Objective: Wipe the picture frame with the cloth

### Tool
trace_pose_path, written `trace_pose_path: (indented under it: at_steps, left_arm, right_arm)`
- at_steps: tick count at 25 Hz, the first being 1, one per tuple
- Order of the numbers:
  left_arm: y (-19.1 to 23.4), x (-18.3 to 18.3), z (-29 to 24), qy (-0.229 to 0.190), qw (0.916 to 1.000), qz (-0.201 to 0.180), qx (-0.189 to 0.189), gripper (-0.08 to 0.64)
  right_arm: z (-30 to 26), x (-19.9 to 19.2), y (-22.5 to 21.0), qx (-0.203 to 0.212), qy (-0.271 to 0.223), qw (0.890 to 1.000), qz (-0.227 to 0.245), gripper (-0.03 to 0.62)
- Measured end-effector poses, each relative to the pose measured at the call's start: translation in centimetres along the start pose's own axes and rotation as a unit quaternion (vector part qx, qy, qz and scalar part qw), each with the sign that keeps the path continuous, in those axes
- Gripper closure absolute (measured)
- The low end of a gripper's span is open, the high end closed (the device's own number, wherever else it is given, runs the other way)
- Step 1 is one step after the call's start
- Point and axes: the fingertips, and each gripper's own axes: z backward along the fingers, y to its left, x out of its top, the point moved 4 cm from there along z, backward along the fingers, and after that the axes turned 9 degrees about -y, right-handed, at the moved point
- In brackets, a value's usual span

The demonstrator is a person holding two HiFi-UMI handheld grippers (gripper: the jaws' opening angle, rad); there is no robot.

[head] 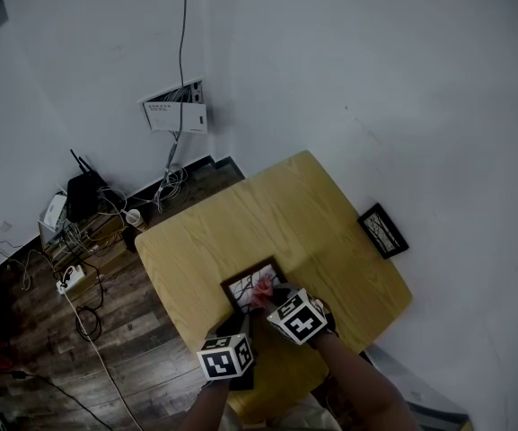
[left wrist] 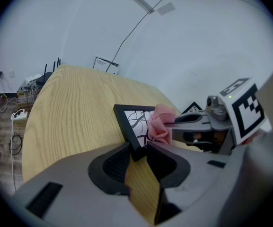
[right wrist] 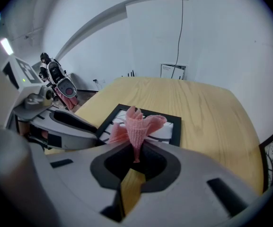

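Head view looks down on a light wooden table [head: 267,214] that stands near a white wall, with the picture frame [head: 241,287] lying flat close to its near edge, just in front of you. Your left gripper [left wrist: 137,155] is clenched on the near corner of this black frame. Your right gripper [right wrist: 135,156] pinches the pink cloth [right wrist: 138,122], which stands up in folds from its jaws and rests over the printed branches inside the frame. The two marker cubes cover the near side of the frame from above, and the cloth hides a part of the print.

A second black frame [head: 382,230] leans low against the wall, to the right of the table. On the dark wood floor at the left lie a black router [head: 83,194], a white power strip [head: 70,278], loose cables and a small cup [head: 134,217]. An open white wall box [head: 176,110] hangs above them, and its label is too small to read.
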Motion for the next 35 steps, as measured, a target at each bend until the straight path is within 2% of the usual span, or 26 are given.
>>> trace_pose_path:
  at_steps: [8, 15, 19, 26, 29, 35]
  left_arm:
    - [0.0, 0.0, 0.0, -0.001, 1.0, -0.001, 0.0, 0.457]
    - [-0.1, 0.0, -0.1, -0.001, 1.0, -0.002, 0.002, 0.457]
    - [0.0, -0.1, -0.2, 0.0, 1.0, 0.0, 0.0, 0.457]
    - [-0.1, 0.0, 0.2, -0.009, 0.9999, -0.009, 0.001, 0.457]
    - [-0.1, -0.1, 0.6, -0.013, 0.9997, -0.022, -0.006, 0.457]
    - [-0.5, 0.5, 2.8, -0.033, 0.9987, -0.032, -0.02, 0.454]
  right_arm:
    - [0.9, -0.7, -2.6, -0.039, 0.009, 0.999, 0.002, 0.574]
    - [1.1, -0.8, -3.0, -0.051, 0.013, 0.998, 0.032, 0.574]
    - [1.1, -0.9, -3.1, -0.057, 0.01, 0.998, 0.029, 0.575]
    - [1.6, -0.6, -2.9, -0.081, -0.011, 0.996, -0.028, 0.574]
    - [2.5, -0.4, -1.9, -0.094, -0.049, 0.993, -0.045, 0.574]
    - [5.7, 0.0, 1.1, -0.098, -0.131, 0.979, -0.121, 0.574]
